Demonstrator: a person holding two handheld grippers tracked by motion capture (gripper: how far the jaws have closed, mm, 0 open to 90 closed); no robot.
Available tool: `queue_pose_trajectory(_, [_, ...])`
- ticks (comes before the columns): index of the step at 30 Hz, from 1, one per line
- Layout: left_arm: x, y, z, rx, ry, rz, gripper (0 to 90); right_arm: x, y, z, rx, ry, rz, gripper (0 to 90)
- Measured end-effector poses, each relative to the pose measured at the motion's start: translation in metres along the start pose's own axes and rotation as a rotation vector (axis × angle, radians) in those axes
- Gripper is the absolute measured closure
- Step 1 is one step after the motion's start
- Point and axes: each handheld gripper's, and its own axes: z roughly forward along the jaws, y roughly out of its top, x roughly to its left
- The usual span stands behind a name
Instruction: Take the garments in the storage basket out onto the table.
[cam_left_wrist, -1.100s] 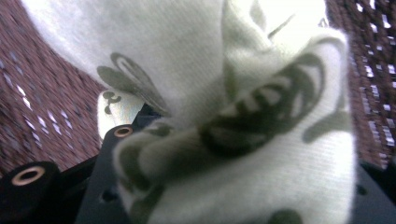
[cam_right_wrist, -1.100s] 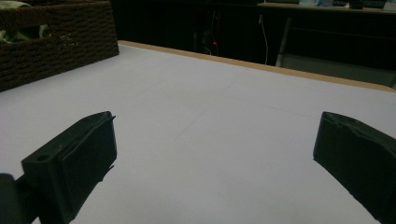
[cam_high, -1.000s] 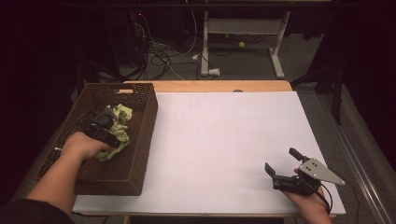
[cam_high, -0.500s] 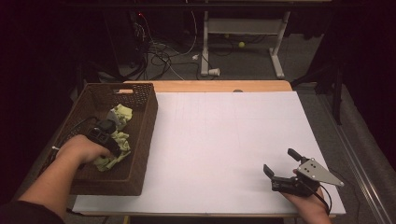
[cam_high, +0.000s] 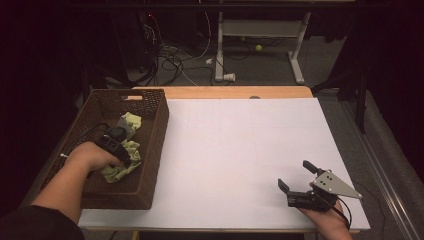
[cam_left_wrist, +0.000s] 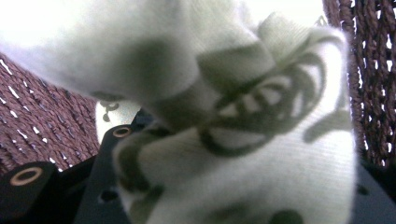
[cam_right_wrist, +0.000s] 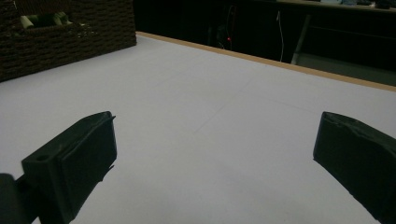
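Left gripper (cam_high: 116, 142) clamped on soft ribbed pale-green cloth (cam_left_wrist: 261, 154) (patterned) in woven brown basket (cam_high: 150, 145); right gripper (cam_high: 300, 184) wide.

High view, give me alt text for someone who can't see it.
A person's left gripper sits in a brown wicker basket at the table's left, on pale green cloth. The right gripper rests open, holding nothing, near the front right of the white table.

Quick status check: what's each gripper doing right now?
Left gripper: closed on the pale green cloth, down in the wicker basket.
Right gripper: open, holding nothing, low over the white table.
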Motion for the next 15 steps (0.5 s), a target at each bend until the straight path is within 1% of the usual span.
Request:
queue_pose_trajectory(1, [-0.001, 0.002, -0.002, 0.001, 0.003, -0.011, 52.4, 0.000, 0.000, 0.000, -0.002, 0.004, 0.000, 0.4])
queue_pose_trajectory(2, [-0.001, 0.002, -0.002, 0.001, 0.003, -0.011, 52.5, -0.001, 0.000, 0.000, -0.005, 0.003, 0.001, 0.4])
queue_pose_trajectory(4, [-0.004, 0.004, -0.006, -0.003, 0.017, -0.022, 52.5, -0.002, 0.001, -0.001, -0.008, 0.003, -0.001, 0.4])
queue_pose_trajectory(5, [-0.005, 0.005, -0.008, -0.006, 0.017, -0.030, 52.6, -0.002, 0.001, -0.001, -0.010, 0.003, 0.007, 0.4])
queue_pose_trajectory(7, [-0.006, 0.006, -0.011, -0.012, 0.019, -0.033, 52.8, -0.002, 0.001, -0.001, -0.010, 0.003, 0.009, 0.4])
queue_pose_trajectory(9, [-0.008, 0.006, -0.015, -0.013, 0.002, -0.028, 52.7, -0.002, 0.001, -0.002, -0.013, 0.000, 0.016, 0.4])
queue_pose_trajectory(10, [-0.009, 0.006, -0.018, -0.021, -0.003, -0.013, 52.7, -0.001, 0.002, -0.002, -0.014, 0.000, 0.016, 0.4])
queue_pose_trajectory(12, [-0.007, 0.005, -0.026, -0.041, -0.029, -0.021, 52.9, 0.000, 0.004, -0.004, -0.020, 0.009, 0.018, 0.4])
queue_pose_trajectory(15, [-0.006, 0.006, -0.035, -0.034, -0.013, -0.015, 53.2, 0.002, 0.006, -0.006, -0.034, 0.009, 0.019, 0.4])
